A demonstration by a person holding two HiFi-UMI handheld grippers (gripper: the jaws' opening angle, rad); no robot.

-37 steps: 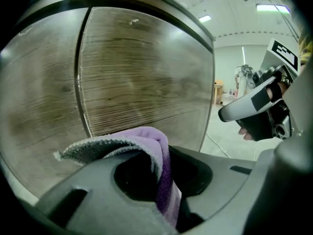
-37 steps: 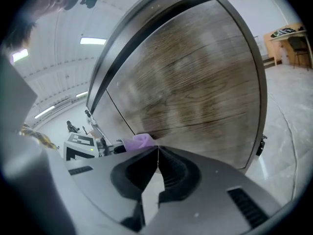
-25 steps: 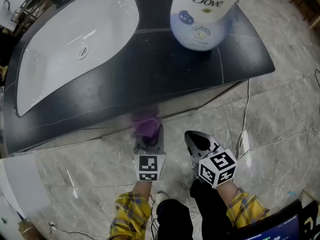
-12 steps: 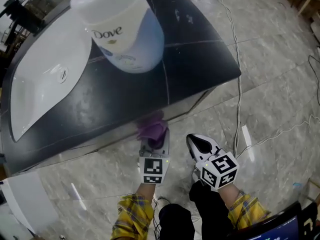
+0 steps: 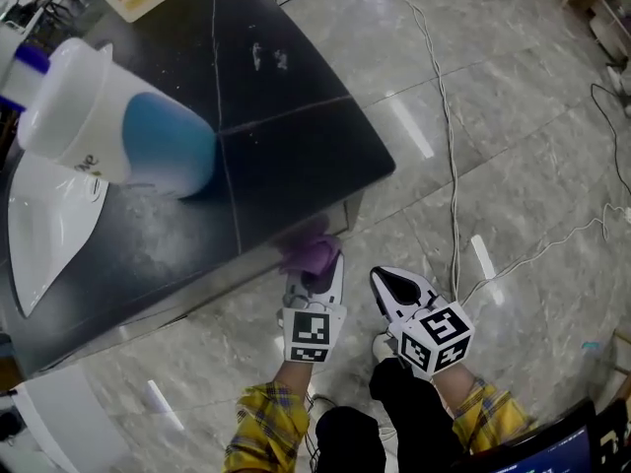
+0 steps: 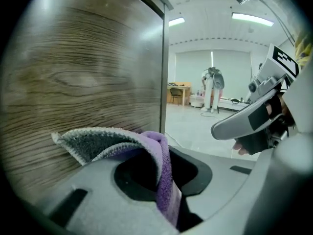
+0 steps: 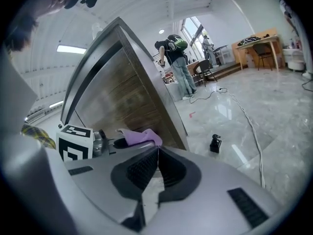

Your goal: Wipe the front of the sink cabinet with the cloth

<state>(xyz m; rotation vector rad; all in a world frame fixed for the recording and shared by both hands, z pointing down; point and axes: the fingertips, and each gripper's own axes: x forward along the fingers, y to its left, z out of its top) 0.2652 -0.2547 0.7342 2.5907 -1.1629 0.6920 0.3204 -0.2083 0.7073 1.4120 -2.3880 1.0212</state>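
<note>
Left claw (image 6: 168,199) tight on cloth (image 6: 117,142) (purple)

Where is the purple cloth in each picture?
Head view: the purple cloth is in the middle, at the left claw's tip, under the black counter edge.
Left gripper view: bottom middle, pinched in that claw, against the cabinet's wooden front.
Right gripper view: small, left of middle, against the same front.
Shared landmark: the cabinet's wooden front.

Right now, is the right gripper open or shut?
Shut, empty: on the right gripper the ribbed pads meet with nothing between them. The purple cloth is in the left gripper.
</note>
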